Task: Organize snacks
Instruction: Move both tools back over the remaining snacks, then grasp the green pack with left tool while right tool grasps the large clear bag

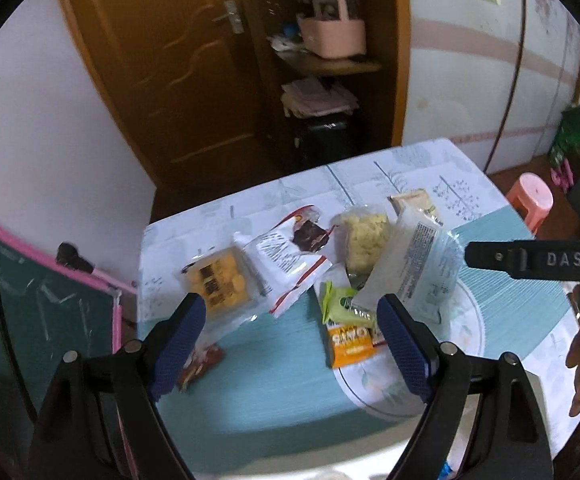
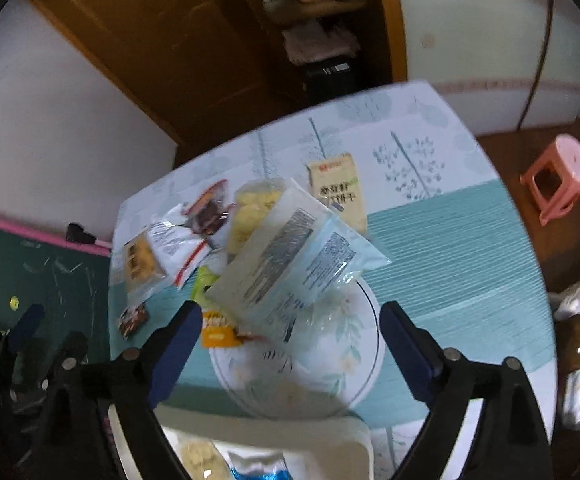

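Observation:
Several snack packets lie on the table around a round floral plate (image 2: 354, 360). A large pale-blue packet (image 2: 298, 256) leans over the plate's far rim; it also shows in the left wrist view (image 1: 414, 268). An orange packet (image 1: 348, 342), a green packet (image 1: 340, 300), a yellow biscuit pack (image 1: 219, 280), a white-and-red bag (image 1: 285, 264) and a clear bag of yellow chips (image 1: 364, 240) lie left of the plate. My left gripper (image 1: 290, 340) is open and empty above them. My right gripper (image 2: 290, 340) is open and empty above the plate.
A teal striped mat (image 2: 450, 248) covers the table. A beige cracker box (image 2: 338, 188) lies behind the packets. A small dark red packet (image 1: 201, 364) lies near the left edge. A white container with snacks (image 2: 265, 448) sits at the near edge. A pink stool (image 2: 558, 176) stands right.

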A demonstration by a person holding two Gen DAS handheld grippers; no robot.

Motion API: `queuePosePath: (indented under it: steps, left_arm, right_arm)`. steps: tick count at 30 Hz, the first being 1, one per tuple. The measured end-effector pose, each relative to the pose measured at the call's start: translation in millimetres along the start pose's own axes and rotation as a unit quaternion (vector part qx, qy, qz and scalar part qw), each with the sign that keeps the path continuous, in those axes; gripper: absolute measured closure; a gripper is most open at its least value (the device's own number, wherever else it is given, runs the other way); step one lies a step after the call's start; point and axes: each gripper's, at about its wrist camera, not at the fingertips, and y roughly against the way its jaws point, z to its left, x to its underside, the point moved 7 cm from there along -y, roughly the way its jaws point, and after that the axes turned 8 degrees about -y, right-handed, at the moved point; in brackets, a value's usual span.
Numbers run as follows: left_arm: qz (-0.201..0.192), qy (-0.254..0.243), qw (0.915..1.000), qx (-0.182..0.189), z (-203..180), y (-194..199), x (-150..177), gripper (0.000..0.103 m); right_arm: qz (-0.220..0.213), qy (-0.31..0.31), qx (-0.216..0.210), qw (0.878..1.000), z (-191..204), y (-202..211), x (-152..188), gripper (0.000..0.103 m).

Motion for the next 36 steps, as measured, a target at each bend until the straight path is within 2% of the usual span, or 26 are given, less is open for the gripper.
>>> queuePosePath:
  steps: [5, 10, 14, 16, 18, 23, 28, 30, 31, 32, 36]
  left_arm:
    - [0.039, -0.044, 0.9982, -0.012, -11, -54, 4, 0.016]
    - [0.090, -0.046, 0.9948, -0.015, -12, -101, 18, 0.016]
    - [0.099, -0.036, 0.9944, 0.003, -16, -113, 24, 0.016]
    - [0.099, -0.039, 0.9943, 0.009, -19, -115, 25, 0.016]
    - [0.100, -0.047, 0.9938, 0.011, -23, -116, 27, 0.016]
    - [0.105, -0.066, 0.9922, 0.009, -31, -117, 30, 0.016]
    - [0.110, -0.065, 0.9917, 0.017, -36, -118, 29, 0.016]
    - [0.112, -0.063, 0.9915, 0.020, -38, -118, 28, 0.016]
    - [0.113, -0.061, 0.9914, 0.023, -38, -119, 28, 0.016]
    - [0.115, -0.058, 0.9913, 0.027, -39, -119, 27, 0.016]
    - [0.127, -0.046, 0.9900, 0.042, -45, -126, 25, 0.016]
  right_arm:
    - [0.046, -0.048, -0.001, 0.998, -13, -47, -3, 0.008]
    - [0.057, -0.072, -0.005, 0.996, -13, -75, -5, 0.008]
    - [0.057, -0.072, 0.013, 0.996, -8, -93, -8, 0.008]
    - [0.057, -0.056, 0.041, 0.996, -6, -102, -8, 0.008]
    - [0.056, -0.044, 0.055, 0.996, -5, -108, -6, 0.001]
    - [0.069, -0.088, 0.030, 0.993, -16, -114, -4, 0.003]
    - [0.036, -0.055, 0.036, 0.997, -22, -97, -12, 0.032]
    - [0.030, -0.051, 0.028, 0.998, -27, -90, -16, 0.055]
    - [0.029, -0.047, 0.026, 0.998, -31, -86, -19, 0.063]
    - [0.029, -0.045, 0.024, 0.998, -35, -83, -21, 0.082]
    - [0.016, -0.030, 0.044, 0.998, -50, -74, -25, 0.086]
